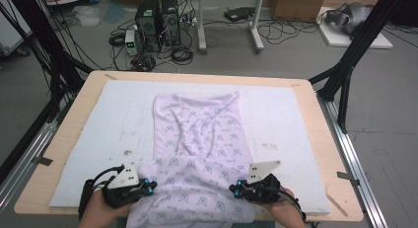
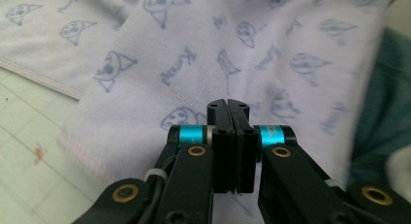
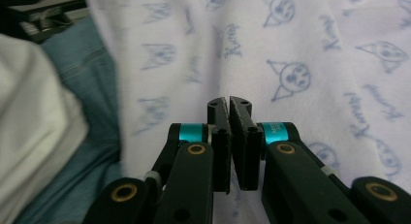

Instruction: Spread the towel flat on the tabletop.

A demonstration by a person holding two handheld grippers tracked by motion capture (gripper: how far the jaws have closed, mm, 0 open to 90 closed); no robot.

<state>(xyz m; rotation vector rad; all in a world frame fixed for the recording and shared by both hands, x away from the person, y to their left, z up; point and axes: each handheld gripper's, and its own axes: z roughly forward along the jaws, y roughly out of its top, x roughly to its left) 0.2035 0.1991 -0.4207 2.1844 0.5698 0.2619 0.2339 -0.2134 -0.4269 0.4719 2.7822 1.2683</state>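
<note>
Your left gripper [image 1: 148,187] sits at about 7 o'clock on the counter [image 1: 79,120], its fingers [image 2: 219,118] pressed together with no gap visible; in the left gripper view they rest against the pale lilac printed garment [image 1: 197,139], though you cannot tell whether any fabric is pinched between them. Your right gripper [image 1: 236,187] sits at about 5 o'clock, fingers [image 3: 241,118] likewise drawn nearly flat against each other with only a thin slit at the tips, and a fold of cloth may or may not be caught there. The garment lies on the white padded mat [image 1: 296,119], stretching from the centre toward 6 o'clock, where its near end is bunched and lifted between your two grippers and hangs over the counter's near edge. Its far end lies flat with light wrinkles toward 12 o'clock.
</note>
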